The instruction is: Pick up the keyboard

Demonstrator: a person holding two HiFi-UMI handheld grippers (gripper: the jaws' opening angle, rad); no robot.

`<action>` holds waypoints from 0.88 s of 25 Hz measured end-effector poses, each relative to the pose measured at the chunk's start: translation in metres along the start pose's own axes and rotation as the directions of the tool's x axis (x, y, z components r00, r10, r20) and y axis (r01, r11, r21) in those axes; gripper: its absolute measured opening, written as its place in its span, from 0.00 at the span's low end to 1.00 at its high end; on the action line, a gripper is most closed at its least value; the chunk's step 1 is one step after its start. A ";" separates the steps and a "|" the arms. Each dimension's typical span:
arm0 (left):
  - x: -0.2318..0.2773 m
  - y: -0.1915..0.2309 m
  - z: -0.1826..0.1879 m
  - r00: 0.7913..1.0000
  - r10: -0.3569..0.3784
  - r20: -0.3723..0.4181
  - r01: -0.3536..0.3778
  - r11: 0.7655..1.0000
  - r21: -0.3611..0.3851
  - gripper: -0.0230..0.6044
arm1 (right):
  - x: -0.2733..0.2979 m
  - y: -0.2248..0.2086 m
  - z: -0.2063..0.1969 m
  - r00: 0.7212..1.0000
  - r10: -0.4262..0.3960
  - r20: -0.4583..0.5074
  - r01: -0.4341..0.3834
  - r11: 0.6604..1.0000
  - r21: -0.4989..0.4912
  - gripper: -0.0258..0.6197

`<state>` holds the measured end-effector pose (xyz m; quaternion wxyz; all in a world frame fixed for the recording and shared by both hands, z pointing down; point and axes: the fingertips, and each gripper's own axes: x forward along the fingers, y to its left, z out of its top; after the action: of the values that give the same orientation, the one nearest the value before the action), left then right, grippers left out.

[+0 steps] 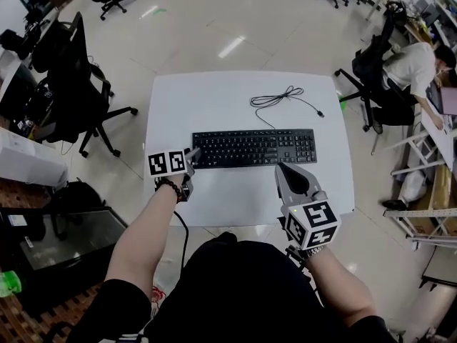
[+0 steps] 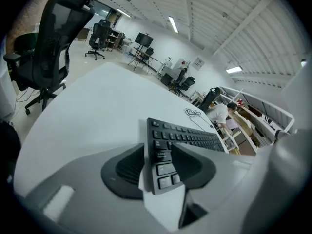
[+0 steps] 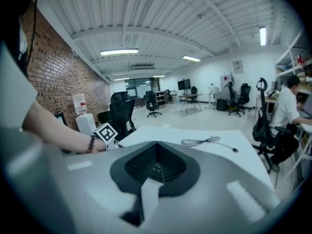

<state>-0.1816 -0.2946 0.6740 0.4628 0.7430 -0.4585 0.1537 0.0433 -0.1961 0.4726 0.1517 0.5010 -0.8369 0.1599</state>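
Note:
A black keyboard (image 1: 253, 148) lies flat in the middle of the white table (image 1: 214, 98); its cable (image 1: 282, 98) is coiled behind it. My left gripper (image 1: 193, 153) is at the keyboard's left end. In the left gripper view the gripper (image 2: 161, 152) stands wide open, and the end of the keyboard (image 2: 187, 138) lies between its jaws with a sliver of table showing beside the left pad. My right gripper (image 1: 283, 167) hovers just in front of the keyboard's right half, shut with nothing in it. In the right gripper view that gripper (image 3: 156, 167) hides the keyboard.
A black office chair (image 1: 71, 70) stands left of the table. At a desk on the right sits a person (image 1: 414, 66), with another chair (image 1: 371, 70) beside them. The table's front edge (image 1: 243, 220) is close to my body. Bare tabletop lies behind and in front of the keyboard.

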 end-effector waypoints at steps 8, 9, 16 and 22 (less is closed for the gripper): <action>0.016 0.002 -0.002 0.999 -0.019 -0.032 0.017 0.999 -0.045 0.28 | 0.009 -0.011 -0.004 0.999 -0.028 -0.016 0.028 0.999 0.027 0.04; 0.016 0.002 -0.002 0.999 -0.018 -0.037 0.016 0.999 -0.049 0.27 | 0.010 -0.012 -0.005 0.999 -0.029 -0.017 0.029 0.999 0.029 0.04; 0.003 -0.002 0.001 0.999 -0.013 -0.034 0.010 0.996 -0.084 0.23 | 0.014 -0.013 -0.006 0.999 -0.027 -0.021 0.028 0.998 0.056 0.04; -0.022 -0.021 0.009 0.999 -0.045 0.008 0.046 0.992 -0.114 0.18 | 0.016 -0.014 -0.011 1.000 -0.003 -0.026 0.006 0.992 0.129 0.04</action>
<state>-0.1773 -0.2871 0.6434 0.5068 0.7259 -0.4507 0.1147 0.0492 -0.2103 0.4910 0.1300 0.5097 -0.8216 0.2196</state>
